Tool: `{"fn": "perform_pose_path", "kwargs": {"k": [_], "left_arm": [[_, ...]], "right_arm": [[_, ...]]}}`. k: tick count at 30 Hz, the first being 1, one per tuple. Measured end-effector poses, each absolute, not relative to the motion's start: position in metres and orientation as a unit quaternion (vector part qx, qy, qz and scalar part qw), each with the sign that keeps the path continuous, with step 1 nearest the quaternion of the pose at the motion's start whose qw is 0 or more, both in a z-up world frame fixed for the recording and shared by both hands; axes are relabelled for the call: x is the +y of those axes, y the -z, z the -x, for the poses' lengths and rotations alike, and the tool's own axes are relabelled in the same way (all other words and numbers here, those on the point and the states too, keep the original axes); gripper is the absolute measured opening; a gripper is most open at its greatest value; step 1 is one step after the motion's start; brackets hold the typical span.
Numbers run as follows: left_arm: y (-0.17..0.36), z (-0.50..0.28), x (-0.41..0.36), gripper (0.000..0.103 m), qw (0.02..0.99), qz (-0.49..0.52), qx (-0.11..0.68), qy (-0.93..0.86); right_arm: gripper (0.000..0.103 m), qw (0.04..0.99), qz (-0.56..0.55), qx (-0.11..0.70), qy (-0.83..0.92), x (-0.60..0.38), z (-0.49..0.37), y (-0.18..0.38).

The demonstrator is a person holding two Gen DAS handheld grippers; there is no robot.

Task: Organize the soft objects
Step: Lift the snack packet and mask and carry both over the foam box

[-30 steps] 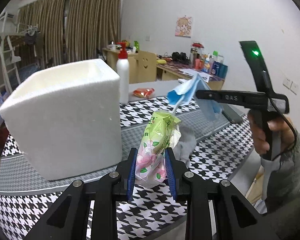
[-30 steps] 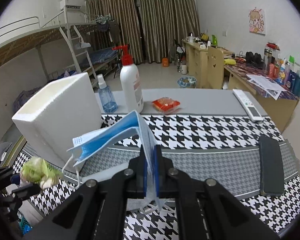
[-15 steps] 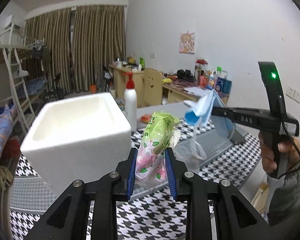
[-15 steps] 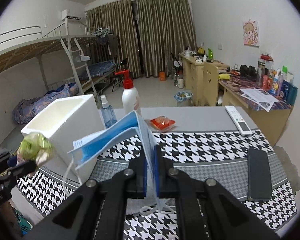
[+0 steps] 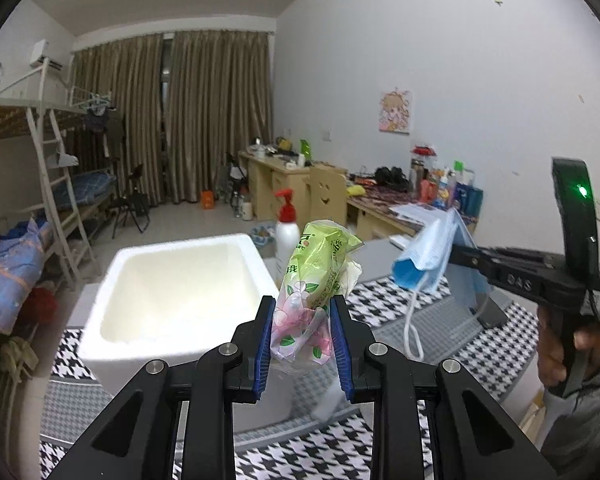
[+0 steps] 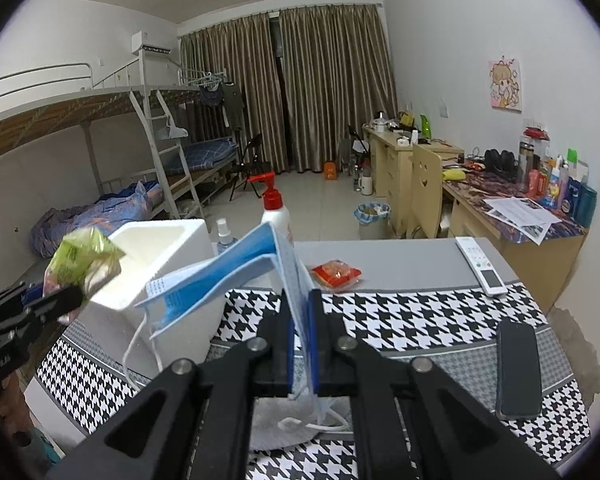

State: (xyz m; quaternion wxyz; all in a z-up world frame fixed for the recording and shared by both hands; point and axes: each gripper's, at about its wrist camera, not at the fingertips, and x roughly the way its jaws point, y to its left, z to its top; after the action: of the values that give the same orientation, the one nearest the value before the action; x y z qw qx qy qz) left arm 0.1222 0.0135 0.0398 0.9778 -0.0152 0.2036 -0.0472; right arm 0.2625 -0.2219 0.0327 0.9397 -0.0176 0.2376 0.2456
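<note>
My left gripper (image 5: 302, 308) is shut on a green and pink flowered tissue pack (image 5: 316, 276), held in the air just right of the open white foam box (image 5: 172, 292). In the right wrist view the same tissue pack (image 6: 82, 262) hovers at the box's (image 6: 160, 264) left rim. My right gripper (image 6: 300, 312) is shut on a blue face mask (image 6: 236, 276) whose white ear loops dangle. From the left wrist view the mask (image 5: 428, 256) hangs right of the box, clamped in the right gripper (image 5: 460, 254), with a hand (image 5: 556, 344) on its handle.
A houndstooth cloth (image 6: 400, 320) covers the table. On it stand a red-pump bottle (image 6: 274, 212), a small spray bottle (image 6: 224, 236), an orange snack packet (image 6: 336, 272), a white remote (image 6: 482, 266) and a black phone (image 6: 516, 372). Something white (image 6: 284, 420) lies under the right gripper. A bunk bed stands left, desks right.
Both grippers have risen with their loads. The foam box's open top now shows from above in the left wrist view, and the tissue pack sits higher beside the box in the right wrist view.
</note>
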Motion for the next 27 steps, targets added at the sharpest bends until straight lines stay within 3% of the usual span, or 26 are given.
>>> {"fn": "perform_pose_path", "kwargs": {"k": [27], "left_arm": [[-0.053,-0.156,0.057,0.029,0.977,0.018,0.203,-0.059]], "right_arm": [[0.009,0.93,0.041,0.221,-0.29,-0.173,-0.275,-0.053]]}}
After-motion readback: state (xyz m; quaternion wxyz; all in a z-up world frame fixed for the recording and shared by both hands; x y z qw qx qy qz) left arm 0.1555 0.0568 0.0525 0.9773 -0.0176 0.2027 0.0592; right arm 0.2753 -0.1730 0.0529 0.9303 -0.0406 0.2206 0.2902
